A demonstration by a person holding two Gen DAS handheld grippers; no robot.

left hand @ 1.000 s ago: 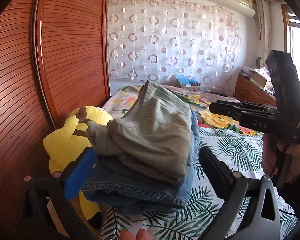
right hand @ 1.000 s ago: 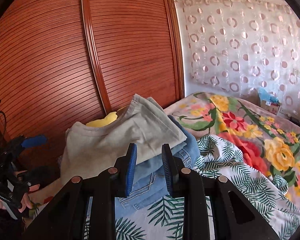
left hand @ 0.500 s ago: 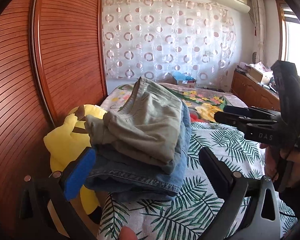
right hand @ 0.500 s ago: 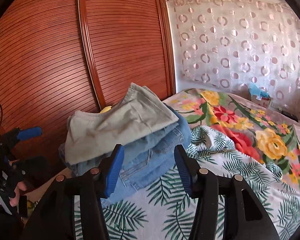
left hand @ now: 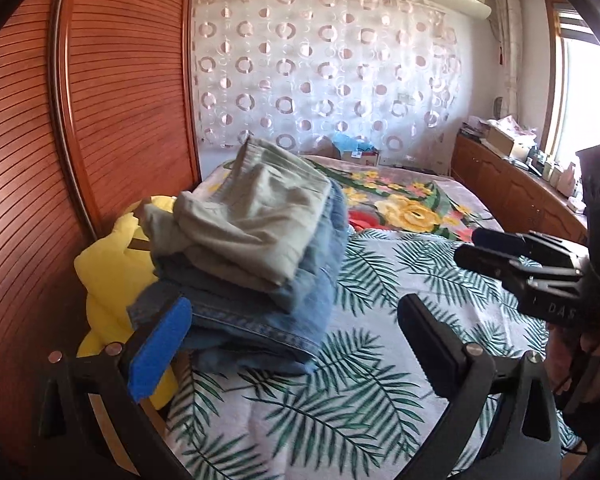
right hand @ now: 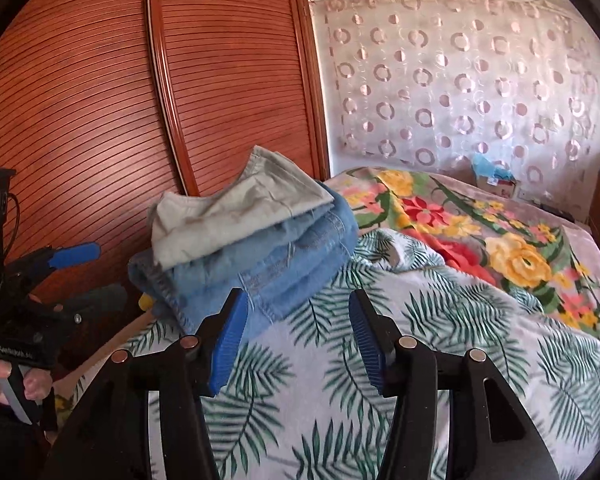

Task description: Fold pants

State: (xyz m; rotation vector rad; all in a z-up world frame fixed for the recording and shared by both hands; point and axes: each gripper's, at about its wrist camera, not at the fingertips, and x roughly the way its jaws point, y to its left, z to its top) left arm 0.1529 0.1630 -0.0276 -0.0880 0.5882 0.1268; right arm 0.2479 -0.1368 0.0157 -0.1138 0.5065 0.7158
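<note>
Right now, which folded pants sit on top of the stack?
The grey-green pants; they lie on top of the blue denim jeans, which rest on the leaf-print bedspread.

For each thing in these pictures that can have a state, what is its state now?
Grey pants: folded, on top of the stack.
Blue jeans: folded, under the grey pants, lying on the leaf-print sheet.
Left gripper: jaws open, holding nothing.
Right gripper: jaws open, nothing between them.
Wardrobe door: closed.
Yellow plush toy: partly hidden behind the stack.
</note>
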